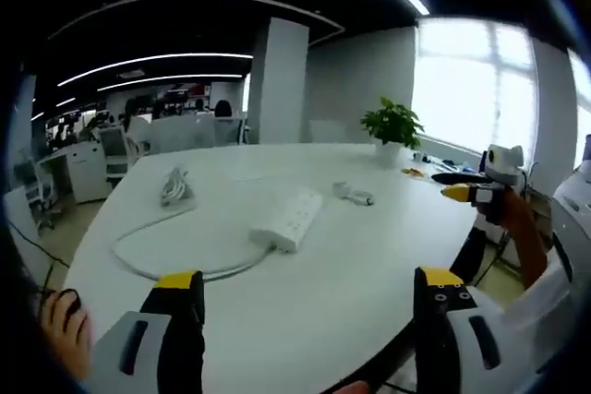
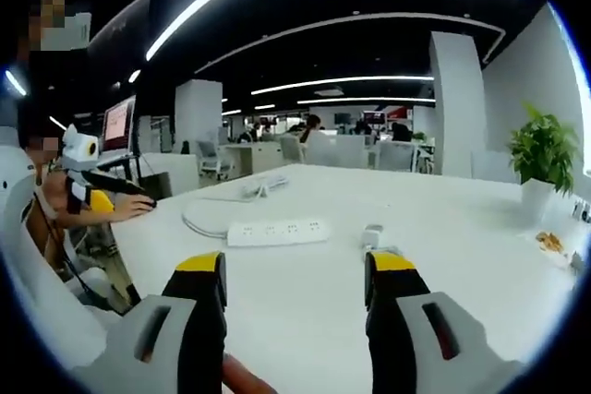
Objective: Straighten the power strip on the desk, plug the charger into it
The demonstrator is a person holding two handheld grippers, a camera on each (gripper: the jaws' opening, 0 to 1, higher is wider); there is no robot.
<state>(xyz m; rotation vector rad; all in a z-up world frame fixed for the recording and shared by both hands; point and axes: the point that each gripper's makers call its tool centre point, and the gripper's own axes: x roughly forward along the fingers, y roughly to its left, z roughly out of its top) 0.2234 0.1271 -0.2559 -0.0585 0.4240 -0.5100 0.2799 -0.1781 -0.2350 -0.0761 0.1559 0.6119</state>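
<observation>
1. Power strip (image 1: 288, 219): white, elongated, with a row of sockets on top; it lies on the white desk (image 1: 351, 302), skewed in the left gripper view. Its white cable (image 1: 148, 260) loops alongside.
2. Charger (image 2: 372, 235): small, white, near the strip's end.
3. Left gripper (image 1: 309, 297): jaws spread, empty.
4. Right gripper (image 2: 294, 279): jaws spread, empty.

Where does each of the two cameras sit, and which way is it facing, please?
Left gripper view: rides the left claw, facing across the white desk to the power strip; a hand shows.
Right gripper view: rides the right claw, facing the strip from its long side.
Shared: strip, charger, potted plant.
</observation>
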